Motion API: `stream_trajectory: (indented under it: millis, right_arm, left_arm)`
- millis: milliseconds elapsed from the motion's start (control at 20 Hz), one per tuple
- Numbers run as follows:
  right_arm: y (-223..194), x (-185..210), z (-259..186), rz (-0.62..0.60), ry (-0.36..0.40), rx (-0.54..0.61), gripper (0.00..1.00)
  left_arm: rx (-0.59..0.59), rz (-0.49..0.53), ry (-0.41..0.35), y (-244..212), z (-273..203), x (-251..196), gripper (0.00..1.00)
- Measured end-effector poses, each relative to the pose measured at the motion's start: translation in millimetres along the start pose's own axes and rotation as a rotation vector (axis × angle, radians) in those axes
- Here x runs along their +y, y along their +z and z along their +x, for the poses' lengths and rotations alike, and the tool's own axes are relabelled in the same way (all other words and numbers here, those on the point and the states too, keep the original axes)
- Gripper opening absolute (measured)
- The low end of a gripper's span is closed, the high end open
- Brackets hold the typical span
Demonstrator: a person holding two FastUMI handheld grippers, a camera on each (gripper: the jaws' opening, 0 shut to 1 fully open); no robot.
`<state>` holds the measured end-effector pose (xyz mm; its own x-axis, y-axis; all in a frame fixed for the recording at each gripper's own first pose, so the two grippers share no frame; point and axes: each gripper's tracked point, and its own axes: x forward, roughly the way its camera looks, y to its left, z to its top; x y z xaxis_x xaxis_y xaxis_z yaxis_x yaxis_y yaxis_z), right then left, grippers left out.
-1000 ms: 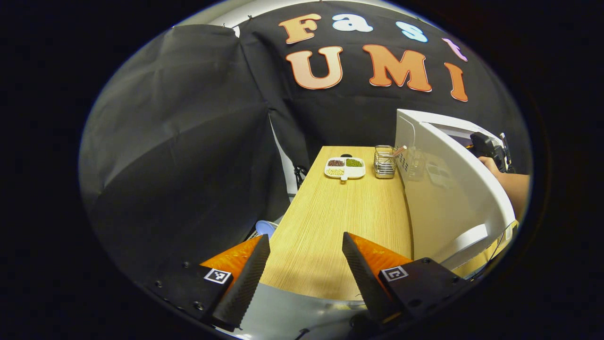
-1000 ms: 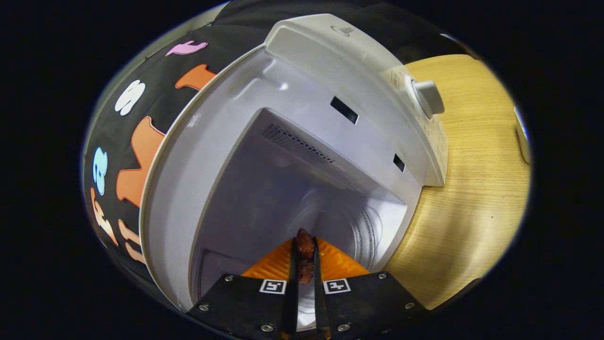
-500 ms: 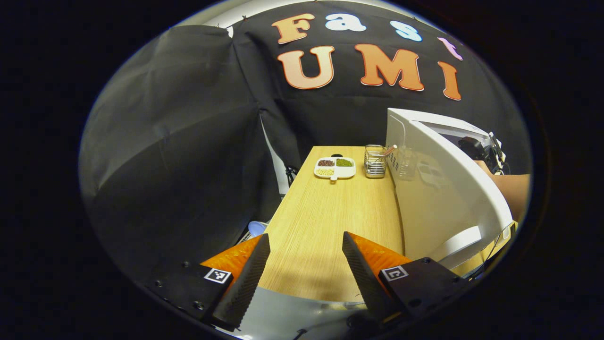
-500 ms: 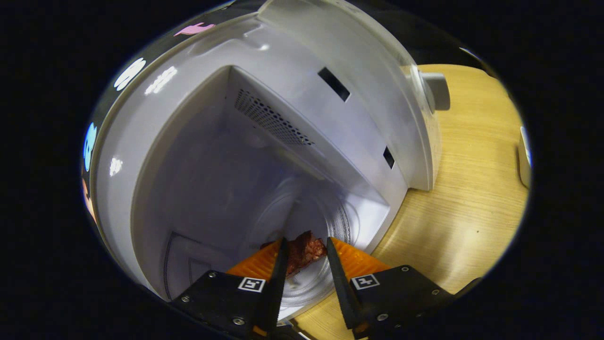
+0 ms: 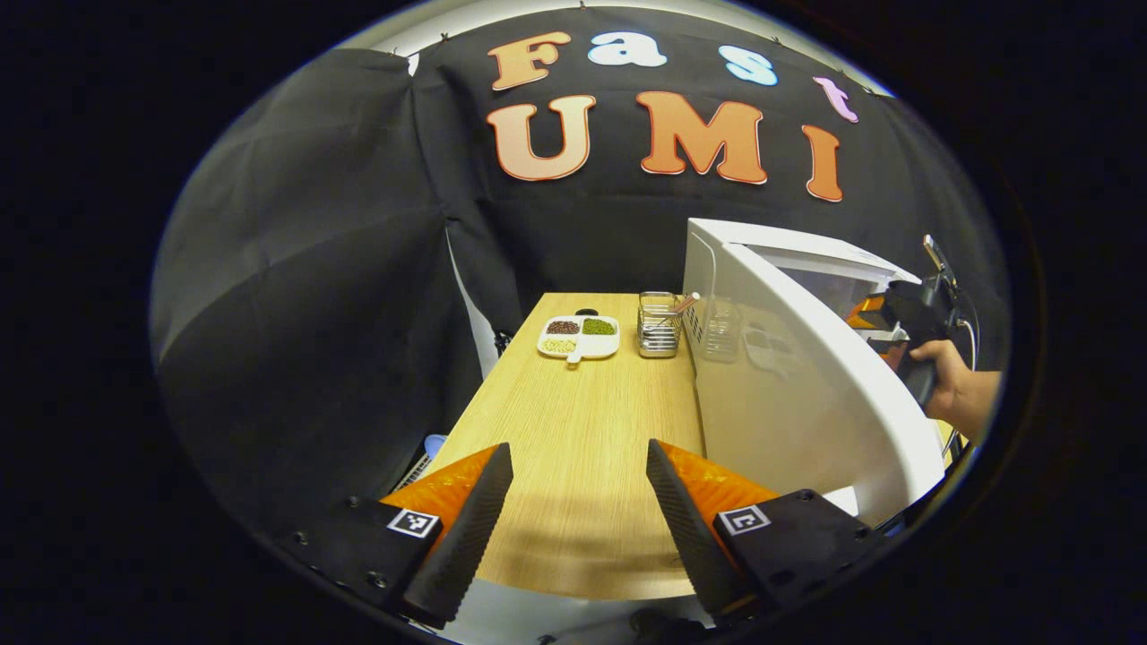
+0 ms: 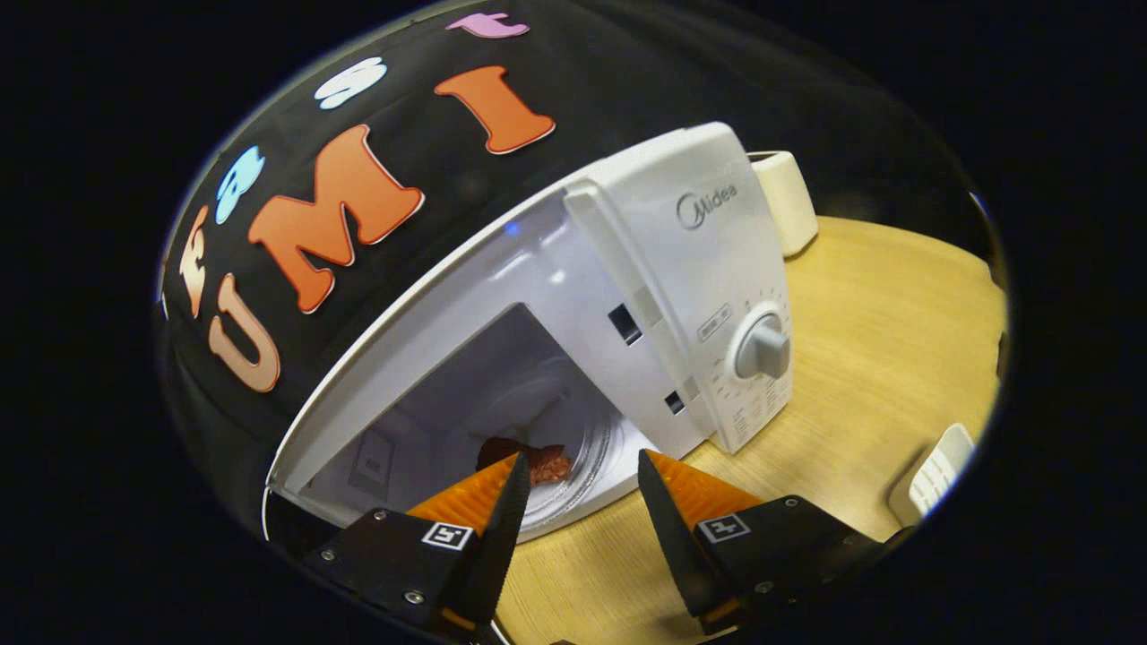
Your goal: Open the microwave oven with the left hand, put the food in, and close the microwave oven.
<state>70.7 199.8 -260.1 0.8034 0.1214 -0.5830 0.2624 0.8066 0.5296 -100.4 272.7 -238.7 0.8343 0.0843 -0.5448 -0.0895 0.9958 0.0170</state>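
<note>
The white microwave (image 6: pixel 690 269) stands open on the wooden table (image 6: pixel 860 358). A reddish-brown piece of food (image 6: pixel 538 462) lies on the glass turntable (image 6: pixel 582 457) inside it. My right gripper (image 6: pixel 573 502) is open with nothing between its fingers, just outside the microwave's mouth. In the left gripper view the swung-out door (image 5: pixel 806 394) stands at the right, and beyond it a hand holds the right gripper (image 5: pixel 905 313). My left gripper (image 5: pixel 578 502) hangs open over the table's near edge, to the left of the door and apart from it.
A divided white dish of beans (image 5: pixel 579 337) and a wire utensil holder (image 5: pixel 660 324) sit at the far end of the table (image 5: pixel 582 421). A white appliance (image 6: pixel 784 210) stands behind the microwave, and another white object (image 6: pixel 932 470) lies at the right.
My right gripper opened, left the food on the turntable and drew back out of the microwave. My left gripper's view has shifted, so the door now sits nearer the middle.
</note>
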Motion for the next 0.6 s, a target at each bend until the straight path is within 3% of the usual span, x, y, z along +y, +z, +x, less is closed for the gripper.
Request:
stream_trajectory:
  millis: [300, 450, 600]
  right_arm:
    - [20.5, -9.4, -74.8, -0.239, 0.134, -0.002, 0.88]
    - [40.9, -17.2, -101.8, -0.361, 0.162, -0.036, 0.93]
    - [60.5, -29.0, -121.4, -0.455, 0.176, -0.074, 0.94]
  left_arm:
    - [0.012, -0.002, -0.085, -7.5, 4.2, -48.1, 0.98]
    - [0.019, -0.005, -0.136, -10.9, 6.5, -81.8, 0.94]
    - [0.014, 0.013, -0.184, -9.5, 6.8, -117.6, 0.97]
